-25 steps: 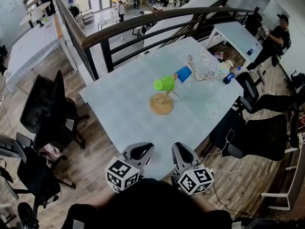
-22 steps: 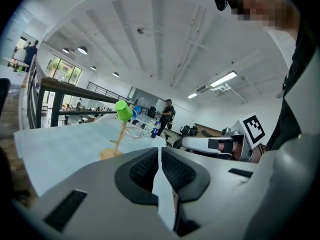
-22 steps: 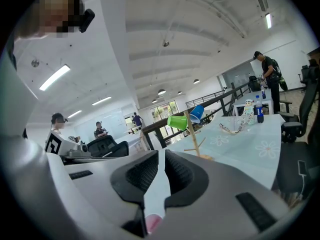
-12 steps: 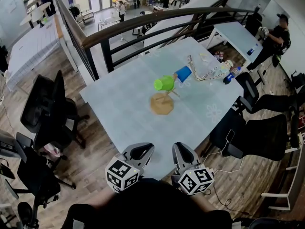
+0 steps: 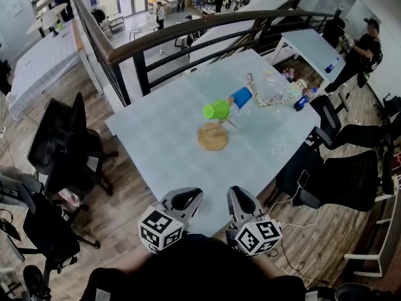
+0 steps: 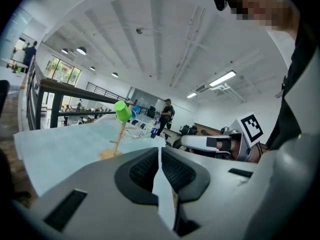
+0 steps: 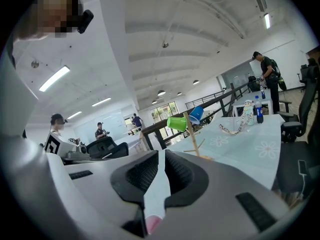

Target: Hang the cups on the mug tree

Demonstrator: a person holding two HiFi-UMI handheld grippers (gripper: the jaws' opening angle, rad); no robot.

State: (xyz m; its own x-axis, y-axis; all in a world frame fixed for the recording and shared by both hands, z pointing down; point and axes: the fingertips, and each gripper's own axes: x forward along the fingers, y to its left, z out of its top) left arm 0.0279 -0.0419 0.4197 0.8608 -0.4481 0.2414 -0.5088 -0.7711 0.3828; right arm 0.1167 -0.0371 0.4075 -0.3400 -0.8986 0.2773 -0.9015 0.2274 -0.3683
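A wooden mug tree stands mid-table on a light blue table. A green cup hangs on it, mouth to the left, and a blue cup hangs on the far side, a little higher. Both grippers stay at the near table edge, well short of the tree. My left gripper and right gripper are shut with nothing between the jaws. The left gripper view shows its shut jaws with the green cup and tree base beyond. The right gripper view shows the green cup and blue cup.
A lanyard, a small figure and a blue-capped bottle lie at the table's far right corner. Black office chairs stand left, more chairs right. A dark railing runs behind the table. A person stands at another table.
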